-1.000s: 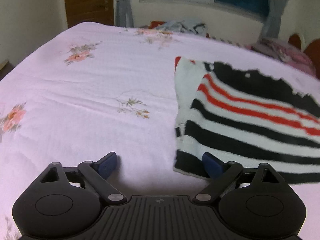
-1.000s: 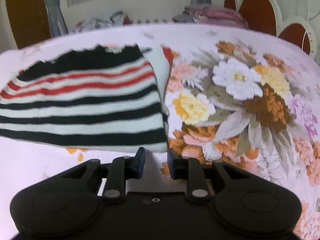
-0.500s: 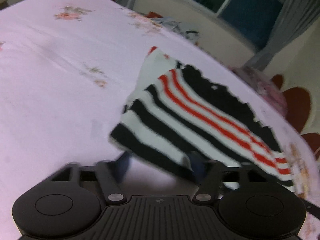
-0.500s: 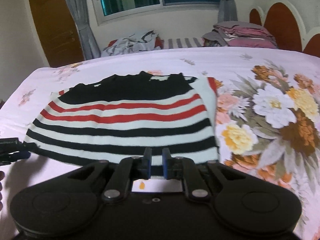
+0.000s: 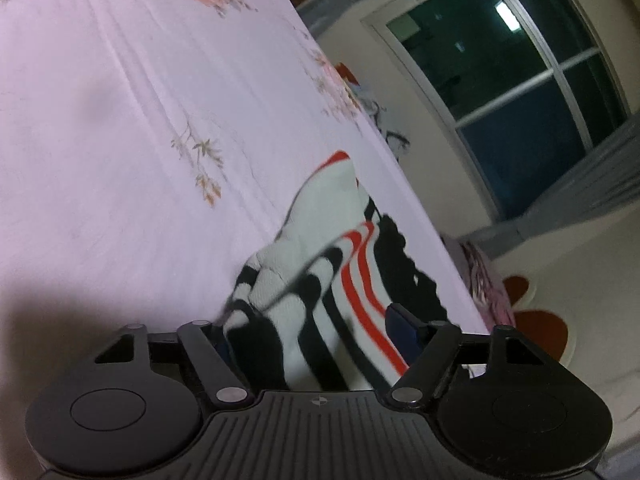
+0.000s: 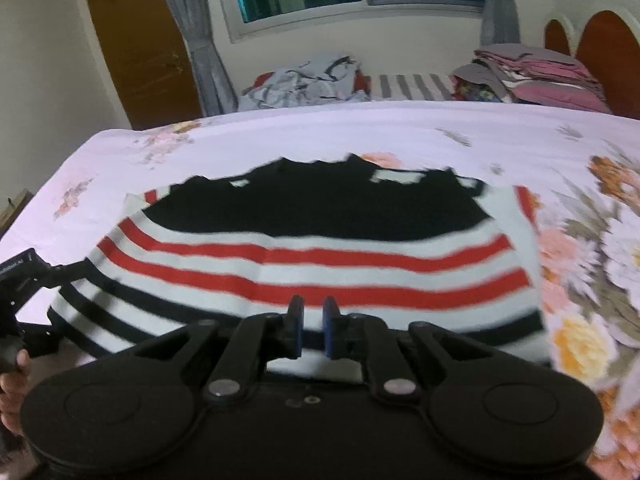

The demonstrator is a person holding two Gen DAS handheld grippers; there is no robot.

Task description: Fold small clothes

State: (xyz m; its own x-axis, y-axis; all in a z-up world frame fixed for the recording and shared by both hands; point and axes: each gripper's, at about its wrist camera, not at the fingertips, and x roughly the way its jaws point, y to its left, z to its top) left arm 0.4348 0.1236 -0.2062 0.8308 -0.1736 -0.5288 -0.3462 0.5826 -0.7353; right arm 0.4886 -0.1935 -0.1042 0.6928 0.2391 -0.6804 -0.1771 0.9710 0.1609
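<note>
Here, in the left wrist view, the black left gripper (image 5: 316,332) is tilted hard, so the pale pink floral bedsheet (image 5: 120,128) runs up the frame at a slant. Its blue-padded fingers (image 5: 402,322) stand wide apart, and the near edge of the black, white and red striped knit sweater (image 5: 320,292) lies bunched in the gap between them, rising over the gripper's body. The left pad is hidden behind the cloth, so whether either pad presses the fabric cannot be told. Beyond the sweater, a dark window (image 5: 512,92) sits in the cream wall.

In the right wrist view, the sweater (image 6: 320,240) is spread across the bedsheet (image 6: 360,132), black yoke far, red stripes in the middle, black-and-white hem nearest. At the frame's left edge the left gripper (image 6: 28,280) meets the hem's left corner. The black right gripper (image 6: 312,330) sits at the hem's middle, its fingers drawn close with a narrow slit between them, and hem fabric shows in that slit. Past the bed lie a crumpled pile of clothes (image 6: 304,80) and a stack of folded pink blankets (image 6: 536,72).
</note>
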